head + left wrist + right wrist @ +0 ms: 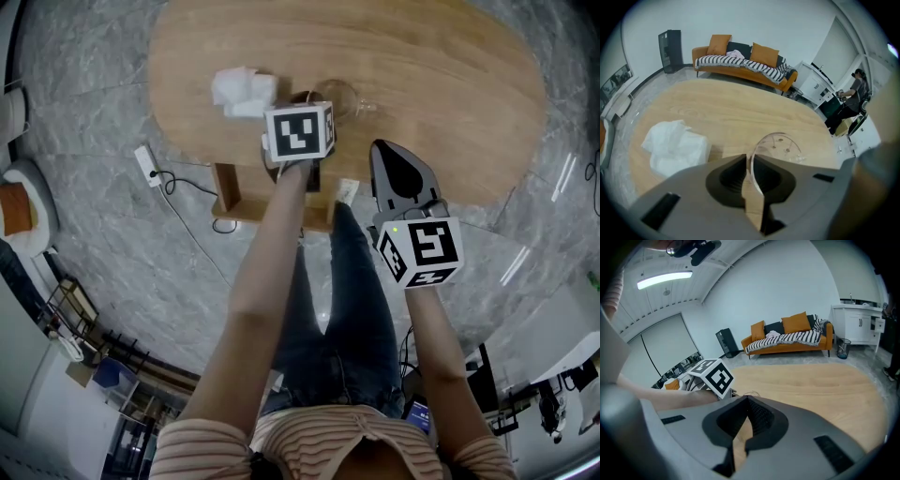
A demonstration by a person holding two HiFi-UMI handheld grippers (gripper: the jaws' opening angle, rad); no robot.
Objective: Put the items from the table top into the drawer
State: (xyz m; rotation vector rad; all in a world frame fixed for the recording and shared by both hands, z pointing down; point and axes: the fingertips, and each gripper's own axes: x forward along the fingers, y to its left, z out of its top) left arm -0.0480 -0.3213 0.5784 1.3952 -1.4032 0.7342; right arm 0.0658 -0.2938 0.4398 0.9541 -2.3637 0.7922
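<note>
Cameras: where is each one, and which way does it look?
Head view: on the head, looking down at the table; both arms and legs show.
Left gripper view: on the left gripper, looking along jaws shut on the glass.
Right gripper view: on the right gripper, along shut jaws; left arm shows.
Both gripper views share the sofa.

The table (441,84) is pale wood with a flowing grain. Between the left gripper's (749,158) grey jaws and ribbed black pads, the glass (780,145) is clear and colourless. Left of that gripper, the crumpled wrap (675,147) is white. Its cube (300,131) is white with black square markers. The right gripper (743,401) is the same grey and black. Far ahead of the left gripper, the sofa (701,56) is orange, with orange cushions (719,44) and a black-and-white striped throw (736,63). The floor (103,262) is grey marble, the jeans (356,309) dark blue, the top (319,445) thinly striped.
</note>
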